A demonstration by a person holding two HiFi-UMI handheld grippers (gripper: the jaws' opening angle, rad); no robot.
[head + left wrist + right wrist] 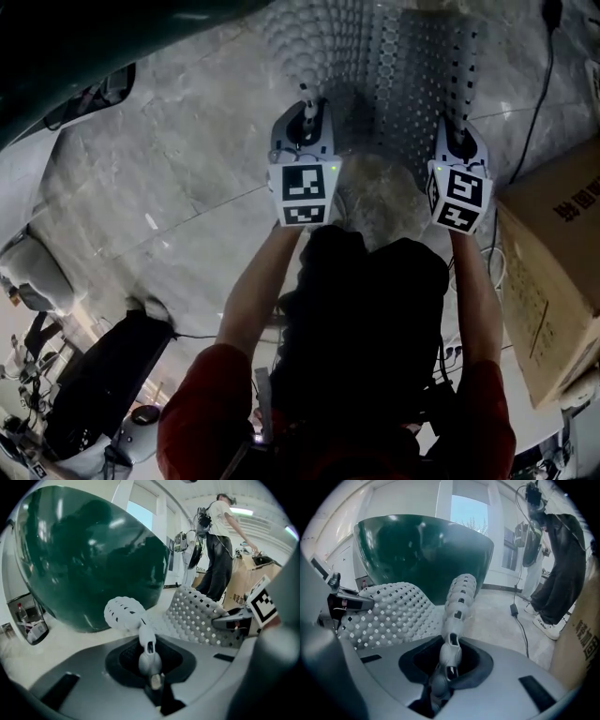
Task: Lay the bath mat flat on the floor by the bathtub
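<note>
A grey perforated bath mat (pixel 394 75) hangs between my two grippers and reaches away over the marble floor toward the dark green bathtub (pixel 56 47). My left gripper (pixel 305 127) is shut on the mat's near left corner. My right gripper (pixel 457 131) is shut on the near right corner. In the left gripper view the jaws (pixel 149 644) pinch a curled edge of the mat (pixel 124 613), with the tub (pixel 89 555) close behind and the right gripper (pixel 239 618) off to the right. In the right gripper view the jaws (pixel 451 644) pinch the mat's edge (pixel 459 597); the left gripper (pixel 347 603) shows at left.
A cardboard box (pixel 553 272) stands right of my right hand, and a black cable (pixel 539 103) runs across the floor beyond it. A black bag (pixel 103 375) lies at lower left. A person (pixel 218 541) stands past the mat's far right side.
</note>
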